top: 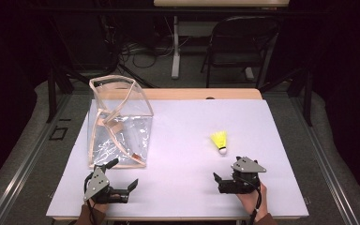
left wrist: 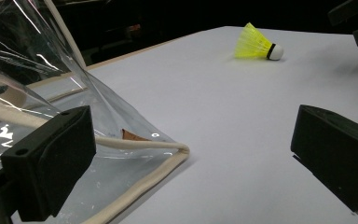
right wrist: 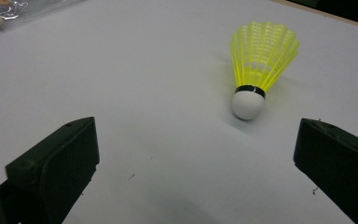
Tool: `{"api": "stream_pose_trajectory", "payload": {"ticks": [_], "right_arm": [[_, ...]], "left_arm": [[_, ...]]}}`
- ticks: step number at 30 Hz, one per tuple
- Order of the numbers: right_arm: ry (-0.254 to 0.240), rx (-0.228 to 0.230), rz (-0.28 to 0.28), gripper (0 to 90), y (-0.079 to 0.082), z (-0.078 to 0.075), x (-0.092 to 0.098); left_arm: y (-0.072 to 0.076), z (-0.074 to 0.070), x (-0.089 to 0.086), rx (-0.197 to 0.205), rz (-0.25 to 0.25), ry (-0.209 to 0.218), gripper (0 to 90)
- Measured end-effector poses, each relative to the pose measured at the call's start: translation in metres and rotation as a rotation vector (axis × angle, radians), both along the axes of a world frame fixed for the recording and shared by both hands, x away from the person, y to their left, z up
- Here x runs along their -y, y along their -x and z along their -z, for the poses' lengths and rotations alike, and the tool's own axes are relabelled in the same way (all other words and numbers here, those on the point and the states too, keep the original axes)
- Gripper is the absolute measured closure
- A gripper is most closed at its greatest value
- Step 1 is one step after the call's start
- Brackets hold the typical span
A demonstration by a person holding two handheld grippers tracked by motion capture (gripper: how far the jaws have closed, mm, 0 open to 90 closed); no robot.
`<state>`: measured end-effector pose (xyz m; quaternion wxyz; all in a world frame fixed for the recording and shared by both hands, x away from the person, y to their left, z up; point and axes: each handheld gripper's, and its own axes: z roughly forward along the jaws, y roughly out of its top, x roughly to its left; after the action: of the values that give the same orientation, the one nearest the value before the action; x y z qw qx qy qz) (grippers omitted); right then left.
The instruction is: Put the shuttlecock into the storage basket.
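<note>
Right gripper (right wrist: 196, 158) hovers with jaws wide apart, just short of the yellow shuttlecock (right wrist: 257, 65) lying on its side on the white table (top: 183, 140). Best bet: straddle the cork and close gently. Left gripper (left wrist: 191, 154), jaws also apart, sits at the clear bag (top: 117, 122); its mouth is hard to read through the glare.

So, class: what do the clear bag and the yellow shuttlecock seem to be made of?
Clear bag: likely glossy see-through plastic film, judging by its glints and creases, with cream trim that looks like fabric. Shuttlecock: yellow skirt looks like moulded plastic mesh; matte white tip, perhaps foam or rubber.
</note>
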<state>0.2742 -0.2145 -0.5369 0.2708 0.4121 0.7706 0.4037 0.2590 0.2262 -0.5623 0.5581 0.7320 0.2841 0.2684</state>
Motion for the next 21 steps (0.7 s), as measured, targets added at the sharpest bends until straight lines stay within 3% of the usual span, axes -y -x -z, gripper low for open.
{"api": "stream_pose_trajectory", "payload": {"ticks": [21], "right_arm": [[0.010,-0.073,0.041,0.0,-0.021,0.000,-0.002]], "left_arm": [[-0.002,0.000,0.001,-0.004,0.013,0.006,0.0]]}}
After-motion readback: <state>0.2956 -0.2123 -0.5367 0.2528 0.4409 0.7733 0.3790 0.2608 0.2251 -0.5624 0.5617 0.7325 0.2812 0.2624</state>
